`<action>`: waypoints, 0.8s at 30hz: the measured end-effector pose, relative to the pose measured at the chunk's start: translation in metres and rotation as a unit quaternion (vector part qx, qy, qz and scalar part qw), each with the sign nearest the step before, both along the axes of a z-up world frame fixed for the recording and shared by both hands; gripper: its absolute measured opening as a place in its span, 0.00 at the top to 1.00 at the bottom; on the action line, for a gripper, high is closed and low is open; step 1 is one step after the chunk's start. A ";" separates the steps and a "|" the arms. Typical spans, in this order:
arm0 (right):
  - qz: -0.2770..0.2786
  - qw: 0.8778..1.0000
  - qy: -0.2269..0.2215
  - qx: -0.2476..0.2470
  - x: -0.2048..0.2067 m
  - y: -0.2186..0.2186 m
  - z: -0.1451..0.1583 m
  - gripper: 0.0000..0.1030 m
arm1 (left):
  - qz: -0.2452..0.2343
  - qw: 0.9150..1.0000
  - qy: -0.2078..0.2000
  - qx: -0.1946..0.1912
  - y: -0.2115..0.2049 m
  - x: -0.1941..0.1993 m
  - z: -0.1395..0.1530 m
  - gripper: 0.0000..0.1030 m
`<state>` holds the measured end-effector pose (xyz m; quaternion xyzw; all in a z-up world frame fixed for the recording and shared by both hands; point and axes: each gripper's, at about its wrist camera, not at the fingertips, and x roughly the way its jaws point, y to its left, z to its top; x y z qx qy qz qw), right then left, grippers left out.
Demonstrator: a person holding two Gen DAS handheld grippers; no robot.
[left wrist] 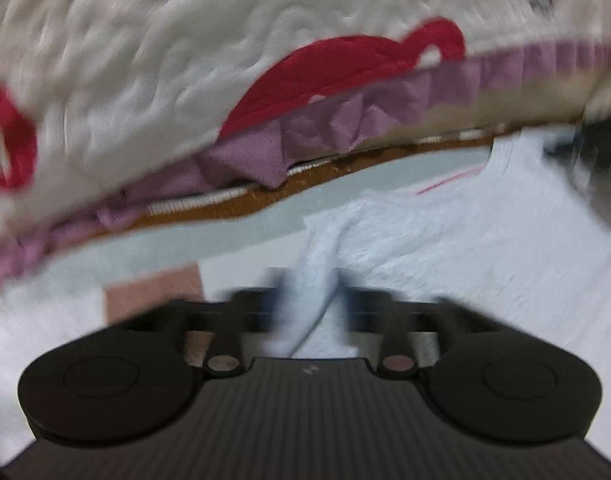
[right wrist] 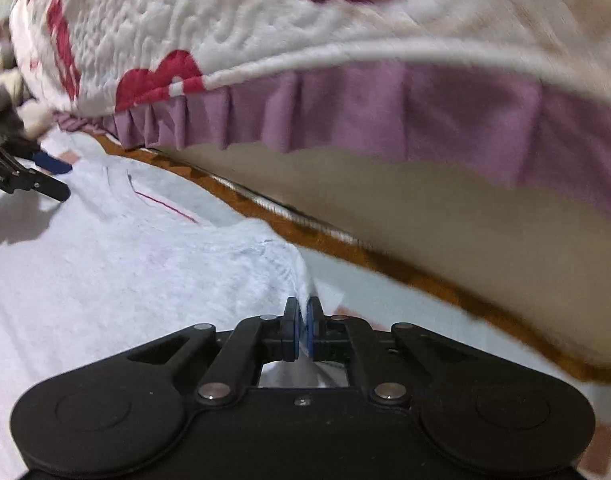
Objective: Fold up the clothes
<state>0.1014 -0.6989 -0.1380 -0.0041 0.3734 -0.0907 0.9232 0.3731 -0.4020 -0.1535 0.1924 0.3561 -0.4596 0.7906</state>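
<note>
A pale blue-white garment (left wrist: 445, 232) with a thin red line lies spread on a light surface beside a bed. A thick bunched fold of it runs between the blurred fingers of my left gripper (left wrist: 309, 296), which is shut on it. In the right wrist view the garment (right wrist: 125, 264) stretches away to the left, and my right gripper (right wrist: 303, 312) is shut on a thin raised edge of it between blue pads. The left gripper (right wrist: 61, 179) shows at the far left of that view, at the garment's other end. A dark blur at the right edge of the left wrist view is the right gripper (left wrist: 585, 152).
A white quilt (right wrist: 185, 20) with red patterns and a purple frill (right wrist: 385, 112) hangs over the bed edge just above the garment. A brown border (right wrist: 385, 260) runs under it. A pink patch (left wrist: 153, 292) marks the surface at left.
</note>
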 end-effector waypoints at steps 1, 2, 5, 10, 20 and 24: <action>-0.006 1.000 -0.013 -0.009 0.000 0.001 0.005 0.96 | -0.003 1.000 -0.018 0.006 -0.003 -0.005 0.001 0.97; -0.017 0.999 -0.030 -0.016 0.001 0.001 0.010 0.96 | -0.005 0.999 -0.036 0.013 -0.005 -0.009 0.003 0.97; -0.035 0.998 -0.043 -0.035 0.010 -0.001 0.014 0.97 | -0.013 0.995 -0.091 0.032 -0.013 -0.023 0.007 0.97; -0.092 0.994 -0.041 -0.042 0.015 -0.013 0.008 0.98 | -0.011 0.996 -0.089 0.024 -0.010 -0.040 0.020 0.97; -0.273 0.955 -0.080 0.079 -0.123 -0.017 0.038 0.46 | 0.002 0.999 -0.034 -0.013 0.005 -0.071 0.047 0.42; -0.293 0.947 -0.048 0.123 -0.180 0.004 0.039 0.47 | 0.007 1.000 -0.012 -0.028 0.011 -0.084 0.059 0.41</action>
